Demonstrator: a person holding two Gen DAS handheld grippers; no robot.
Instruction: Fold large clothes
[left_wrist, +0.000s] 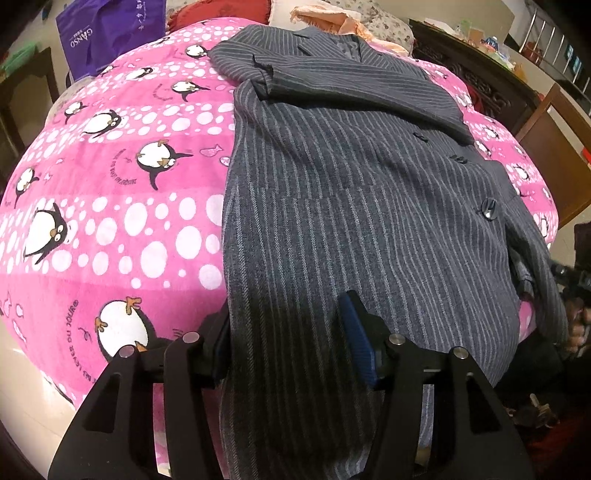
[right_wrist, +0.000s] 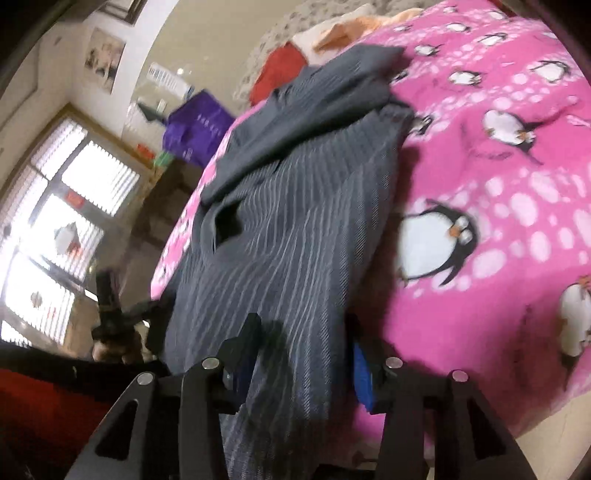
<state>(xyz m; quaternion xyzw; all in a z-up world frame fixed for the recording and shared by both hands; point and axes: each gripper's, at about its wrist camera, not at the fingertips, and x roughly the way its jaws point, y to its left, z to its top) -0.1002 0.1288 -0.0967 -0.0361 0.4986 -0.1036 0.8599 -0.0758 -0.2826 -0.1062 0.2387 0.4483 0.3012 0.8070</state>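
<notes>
A grey pinstriped suit jacket (left_wrist: 351, 184) lies flat on a pink penguin blanket (left_wrist: 110, 184), collar at the far end and one sleeve folded across its chest. My left gripper (left_wrist: 286, 325) stands open at the near hem, its fingers straddling the jacket's left edge with cloth between them; the blue pad (left_wrist: 356, 339) shows bare. In the right wrist view the same jacket (right_wrist: 295, 203) runs away from me over the blanket (right_wrist: 498, 184). My right gripper (right_wrist: 303, 332) is open over the hem's other corner, with fabric lying loose between its fingers.
A purple bag (left_wrist: 107, 33), a red cushion (left_wrist: 218, 14) and an orange cloth (left_wrist: 325, 18) sit beyond the collar. Dark wooden furniture (left_wrist: 554, 147) stands to the right of the bed. A bright window (right_wrist: 55, 221) is off to the left.
</notes>
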